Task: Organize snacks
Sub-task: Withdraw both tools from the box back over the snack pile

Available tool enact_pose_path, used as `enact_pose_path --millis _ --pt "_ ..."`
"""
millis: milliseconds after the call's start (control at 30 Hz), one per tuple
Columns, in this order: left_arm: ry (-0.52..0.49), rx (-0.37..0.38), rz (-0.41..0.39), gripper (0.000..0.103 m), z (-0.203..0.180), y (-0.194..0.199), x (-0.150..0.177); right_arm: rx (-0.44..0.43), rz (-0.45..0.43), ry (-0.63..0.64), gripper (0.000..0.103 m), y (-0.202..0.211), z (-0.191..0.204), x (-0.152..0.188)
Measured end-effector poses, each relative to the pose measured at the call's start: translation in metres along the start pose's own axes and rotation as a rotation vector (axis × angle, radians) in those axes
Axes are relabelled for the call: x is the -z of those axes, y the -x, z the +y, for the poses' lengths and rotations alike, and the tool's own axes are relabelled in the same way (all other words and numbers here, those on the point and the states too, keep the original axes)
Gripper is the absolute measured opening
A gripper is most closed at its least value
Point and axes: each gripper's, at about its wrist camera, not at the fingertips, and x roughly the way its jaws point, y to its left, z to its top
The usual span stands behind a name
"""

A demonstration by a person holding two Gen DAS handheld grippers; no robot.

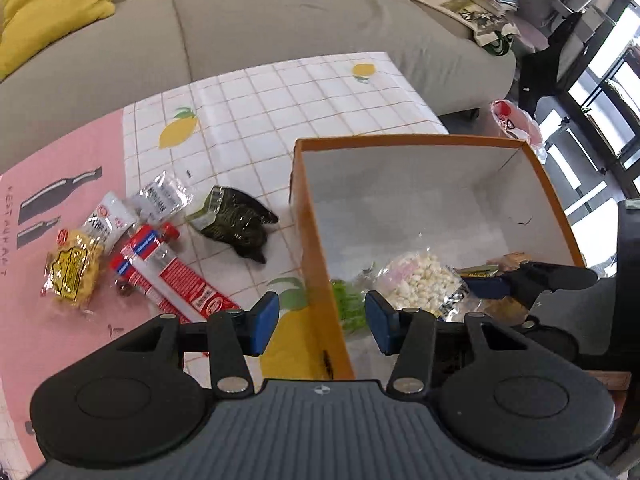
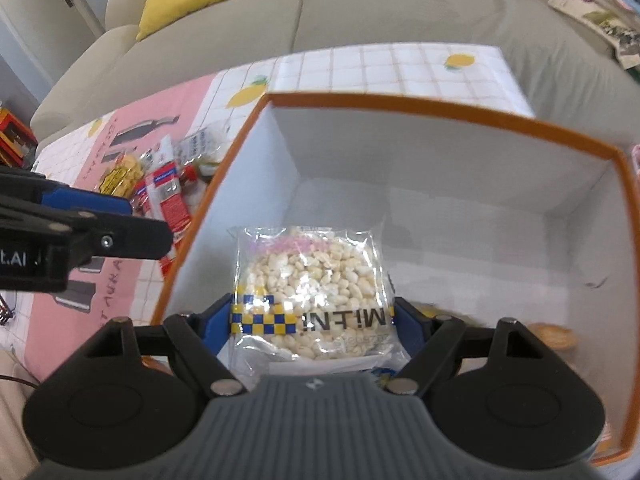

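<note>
Right gripper (image 2: 314,318) clamps puffed-snack bag (image 2: 312,280) | lemon-print tablecloth (image 1: 280,112) | beige sofa (image 1: 240,20)

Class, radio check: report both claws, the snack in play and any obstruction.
Right claw shut on puffed-snack packet, over orange box. Left claw open, empty, straddling box wall. Five packets still on the table; nothing blocking the drop.

left gripper (image 1: 322,322) jaws empty (straddling wall) | orange box (image 1: 316,240) | puffed-snack bag (image 1: 420,280) inside
</note>
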Motion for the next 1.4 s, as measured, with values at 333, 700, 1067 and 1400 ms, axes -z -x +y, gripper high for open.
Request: enact_pose_path --millis 333,700,1067,1400 --pt "0.036 -0.002 0.017 0.058 0.018 -0.002 0.012 -0.024 0.108 -0.129 0.082 -0.024 -0.005 0.004" --pt "0.071 0.004 0.036 0.059 0.031 0.002 0.024 -0.021 0.123 -0.161 0.086 -0.019 -0.005 0.006" --pt "0.033 -0.023 -0.05 0.059 0.041 0.037 0.046 0.037 0.048 -0.125 0.086 0.021 0.016 0.01" --pt "0.023 -0.087 -0.229 0.059 0.065 0.09 0.089 0.119 -0.166 -0.066 0.087 0.077 0.079 0.035"
